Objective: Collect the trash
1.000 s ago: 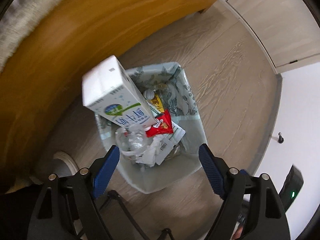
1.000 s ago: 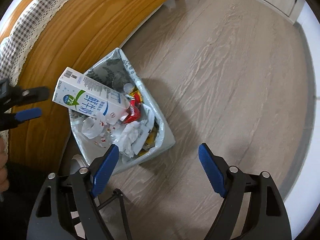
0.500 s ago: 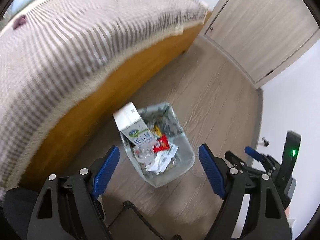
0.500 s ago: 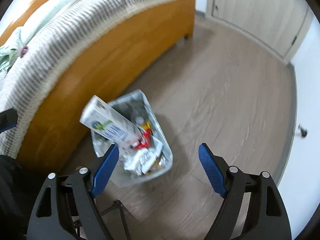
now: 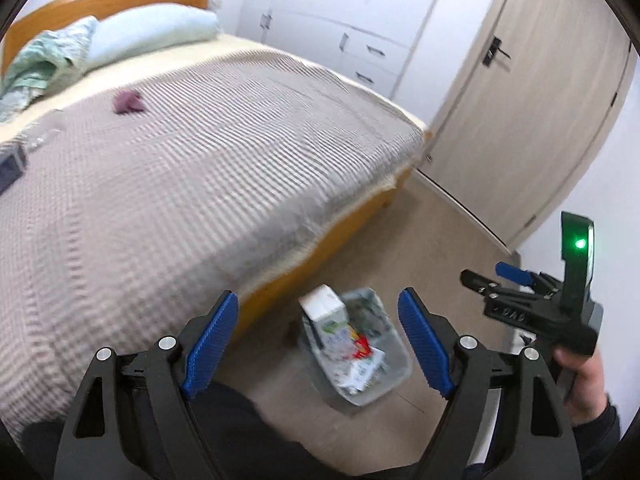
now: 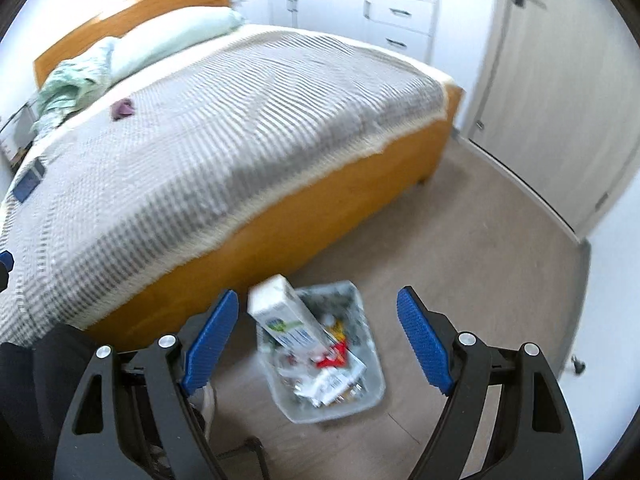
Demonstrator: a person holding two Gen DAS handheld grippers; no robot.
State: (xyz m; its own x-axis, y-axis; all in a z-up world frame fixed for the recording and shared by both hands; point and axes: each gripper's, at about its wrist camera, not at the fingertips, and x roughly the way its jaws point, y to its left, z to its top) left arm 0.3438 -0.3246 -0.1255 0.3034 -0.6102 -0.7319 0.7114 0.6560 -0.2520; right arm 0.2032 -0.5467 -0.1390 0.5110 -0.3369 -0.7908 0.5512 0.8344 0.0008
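Since the earlier frames both grippers have risen well away from the bin point(image 6: 362, 368), so it now looks small on the floor point(image 6: 460, 248) below and the whole bed point(image 6: 224, 128) has come into view. The carton point(image 6: 286, 320) has kept its place, leaning out of the bin's near-left corner with its top end sticking up above the rim.

The left gripper point(image 5: 318, 346) has its 2 blue pads spread wide with nothing between them; the bin only shows through the gap, far beneath. The right gripper point(image 6: 318, 346) is likewise spread wide and empty. In the left view the right gripper point(image 5: 516, 280) also appears at the right edge, held by a hand point(image 5: 582, 380) in a dark sleeve, with a green light on its body.

The bin sits on the floor just beside the bed's wooden side, full of wrappers, crumpled paper and a red packet point(image 6: 332, 356) under the carton. On the bed lie a purple scrap point(image 5: 127, 102), a pillow point(image 5: 152, 34) and a dark flat object point(image 6: 29, 184) near the left edge; what that object is cannot be made out. A door point(image 5: 532, 120) and drawers point(image 6: 396, 20) stand beyond the bed.
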